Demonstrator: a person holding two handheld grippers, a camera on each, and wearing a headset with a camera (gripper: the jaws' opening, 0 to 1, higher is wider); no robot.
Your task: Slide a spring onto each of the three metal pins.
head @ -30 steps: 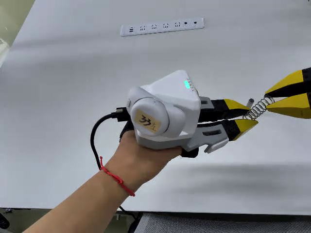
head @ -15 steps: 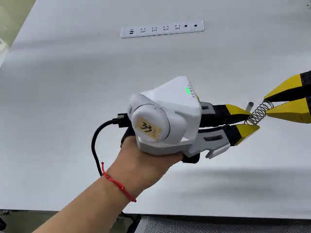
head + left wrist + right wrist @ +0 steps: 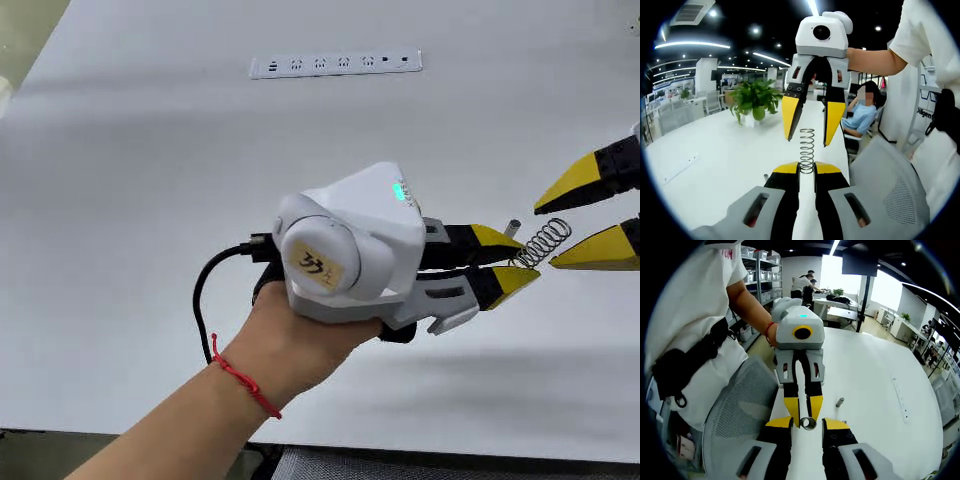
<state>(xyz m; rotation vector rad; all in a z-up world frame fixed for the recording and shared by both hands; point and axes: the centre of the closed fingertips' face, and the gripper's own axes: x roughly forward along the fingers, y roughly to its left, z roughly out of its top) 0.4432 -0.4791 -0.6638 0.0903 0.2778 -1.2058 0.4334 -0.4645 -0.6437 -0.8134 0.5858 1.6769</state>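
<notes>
The spring (image 3: 541, 243) is a thin, open wire coil. It is probably very light, elastic along its length, and apt to buckle sideways or flick away if pinched mid-coil, so the end turns look the safest hold. It is held in the air above the tabletop (image 3: 200, 180), its long axis running from the left tool (image 3: 806, 169) straight toward the right tool (image 3: 807, 142). The left tool is nearly closed, clamping the coil's near end; I cannot tell whether a pin runs inside. The right tool stands open, a jaw on either side of the free end, seemingly clear of it. A loose metal pin (image 3: 839, 402) rests on the tabletop nearby.
</notes>
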